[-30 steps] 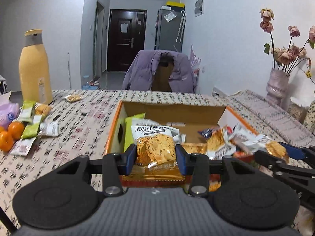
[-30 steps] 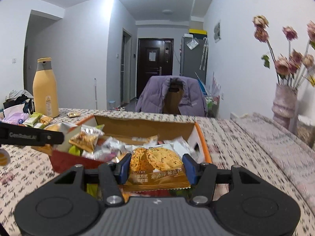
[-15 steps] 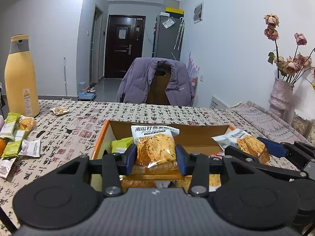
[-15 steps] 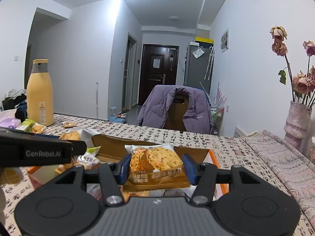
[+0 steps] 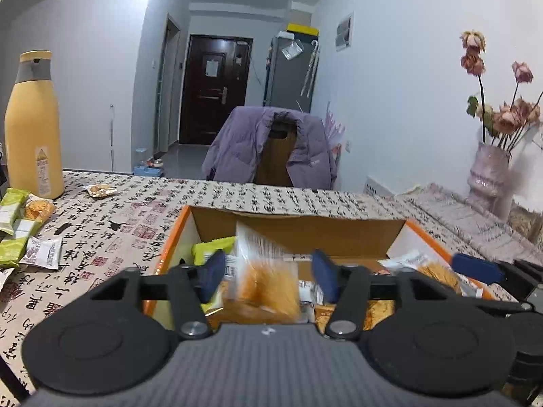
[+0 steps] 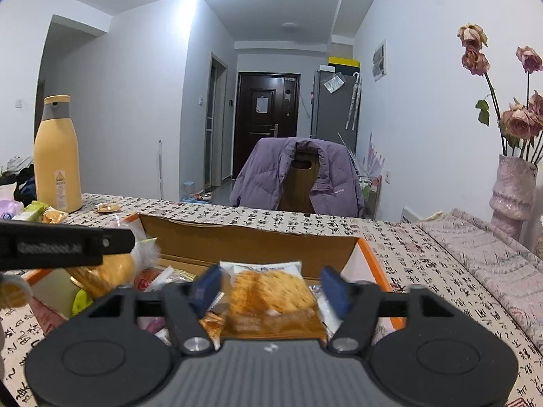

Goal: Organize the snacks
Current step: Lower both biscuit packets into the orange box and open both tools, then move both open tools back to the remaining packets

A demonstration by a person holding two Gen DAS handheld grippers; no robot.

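Both packets are clear wrappers with golden oat crisps inside. My left gripper is opening, and its cracker packet, blurred, sits between the pads without touching, over the cardboard box. Same on my right gripper: opening, cracker pack loose between the fingers, above the box.
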